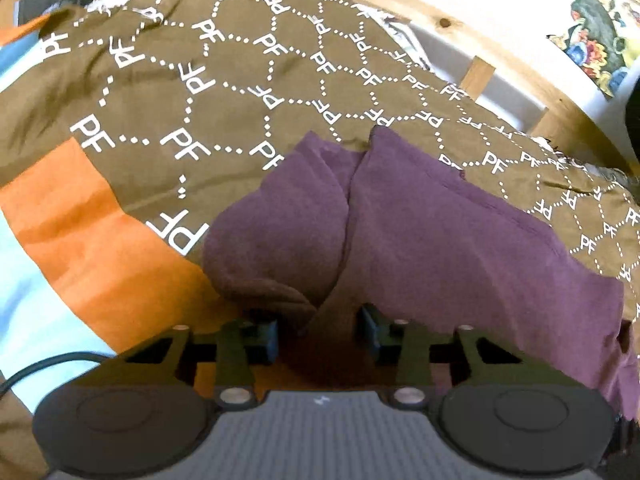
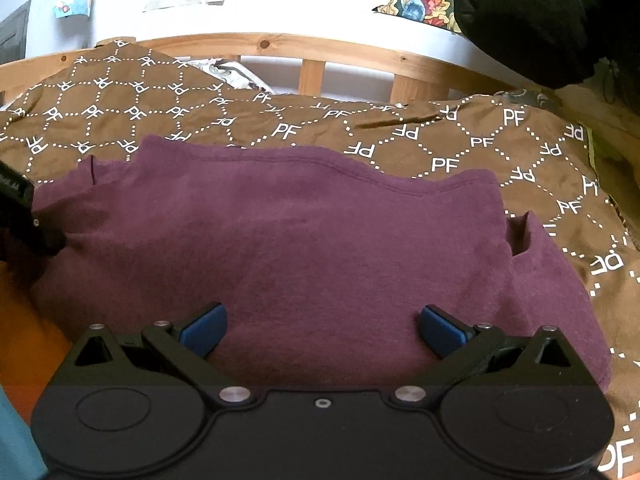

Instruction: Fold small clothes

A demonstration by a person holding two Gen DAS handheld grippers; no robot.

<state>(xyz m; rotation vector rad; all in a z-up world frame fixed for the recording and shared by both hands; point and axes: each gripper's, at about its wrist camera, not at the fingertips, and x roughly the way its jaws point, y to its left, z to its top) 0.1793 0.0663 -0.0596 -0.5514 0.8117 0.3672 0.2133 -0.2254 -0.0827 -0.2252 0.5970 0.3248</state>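
While the purple garment (image 2: 280,240) lies on the bed's brown cover (image 1: 180,92), the left tongs (image 1: 318,332) clench its bunched edge; right tongs (image 2: 322,330) hover released, needing their own grip before folding.

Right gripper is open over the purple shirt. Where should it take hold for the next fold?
Probably the near hem of the purple shirt, coming in low from the front edge. There the cloth ends in a free edge just under the open right gripper; the middle lies flat on the brown cover, offering nothing to pinch.
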